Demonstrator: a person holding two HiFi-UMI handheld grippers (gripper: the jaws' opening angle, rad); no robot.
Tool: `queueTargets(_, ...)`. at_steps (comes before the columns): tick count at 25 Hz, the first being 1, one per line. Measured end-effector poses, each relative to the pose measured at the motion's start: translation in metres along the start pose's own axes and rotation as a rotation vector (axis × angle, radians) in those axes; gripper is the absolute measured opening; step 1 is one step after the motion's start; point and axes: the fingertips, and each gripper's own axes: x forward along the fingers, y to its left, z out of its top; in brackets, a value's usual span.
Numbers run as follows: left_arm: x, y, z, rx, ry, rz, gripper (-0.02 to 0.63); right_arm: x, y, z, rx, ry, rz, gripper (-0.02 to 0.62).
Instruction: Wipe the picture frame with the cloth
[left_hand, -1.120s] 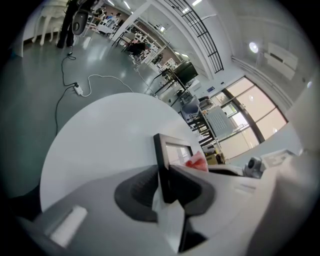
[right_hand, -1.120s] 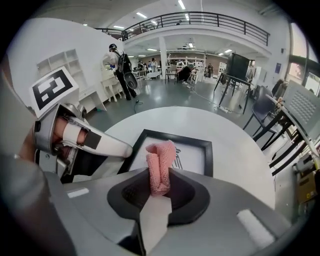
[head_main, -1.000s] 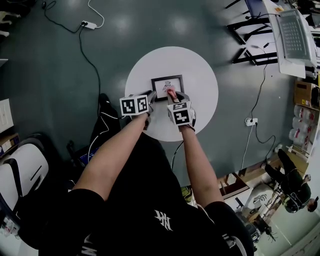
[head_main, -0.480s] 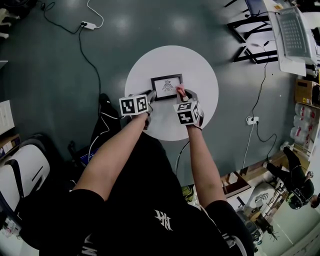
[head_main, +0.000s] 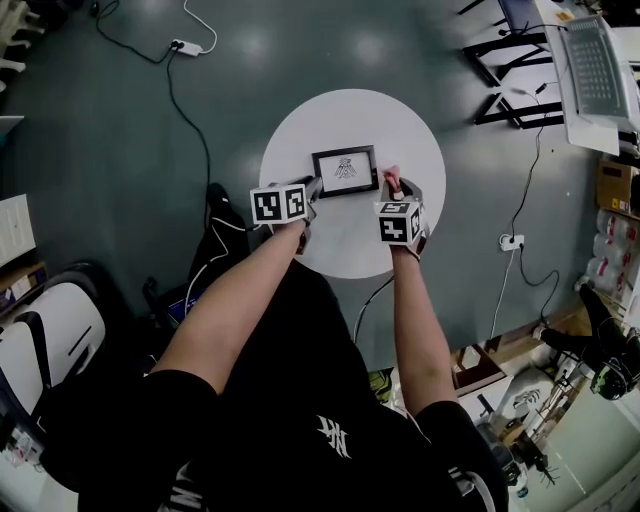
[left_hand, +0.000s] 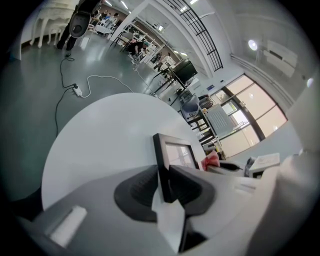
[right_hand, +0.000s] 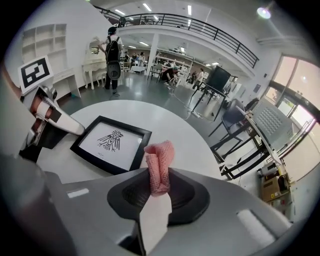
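Your left gripper (head_main: 308, 190) has its jaws closed on the left end of the picture frame (head_main: 345, 170). The frame lies flat near the middle of the round white tabletop (head_main: 400, 125). Its long side goes from left to right, and the bird drawing faces up. Your right gripper (head_main: 393, 185) has its jaws shut tight on the pink cloth (right_hand: 159, 162), which sticks up out of them in a small fold. The cloth is just beside the right end of the frame, not on the glass. So the frame lies to the left of your right jaws and a little ahead. I think the right gripper must go left, along the long side, with the cloth pressed down on the glass.
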Motion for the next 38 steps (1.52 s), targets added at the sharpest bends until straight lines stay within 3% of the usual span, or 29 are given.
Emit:
queueTargets(5,-0.005,-0.005,0.003,0.098,0.164,-0.037,0.069,-0.029,0.005,0.032,0.083,-0.108,0.045,0.077)
queueTargets(7,-0.012,-0.026,0.017,0.245,0.240,-0.118,0.035,-0.043,0.014,0.057,0.126,-0.175,0.096,0.077)
queueTargets(9,-0.024,-0.052,0.032,0.445,0.301,-0.204,0.017,-0.060,0.023,0.084,0.150,-0.259,0.156,0.077)
queueTargets(11,-0.040,-0.078,0.048,0.593,0.329,-0.278,0.017,-0.080,0.029,0.108,0.168,-0.336,0.186,0.077)
queueTargets(14,-0.070,-0.119,0.082,0.701,0.287,-0.388,0.011,-0.118,0.026,0.146,0.201,-0.451,0.207,0.077)
queueTargets(19,-0.137,-0.201,0.130,0.791,0.141,-0.610,0.003,-0.201,0.012,0.194,0.225,-0.656,0.276,0.077)
queueTargets(25,-0.243,-0.274,0.154,0.889,-0.030,-0.871,0.002,-0.308,0.007,0.218,0.311,-0.936,0.453,0.075)
queueTargets(28,-0.287,-0.294,0.164,0.950,-0.088,-0.957,0.002,-0.344,0.004,0.219,0.320,-0.984,0.460,0.077)
queueTargets(31,-0.320,-0.300,0.177,1.032,-0.127,-0.992,0.002,-0.380,0.009,0.220,0.353,-1.046,0.469,0.077)
queueTargets(34,-0.336,-0.284,0.195,1.140,-0.133,-0.914,0.002,-0.414,0.021,0.218,0.409,-1.105,0.458,0.078)
queueTargets(36,-0.356,-0.265,0.210,1.162,-0.135,-0.909,0.003,-0.427,0.036,0.221,0.455,-1.125,0.435,0.080)
queueTargets(38,-0.386,-0.245,0.223,1.156,-0.137,-0.959,0.003,-0.435,0.058,0.224,0.500,-1.136,0.415,0.083)
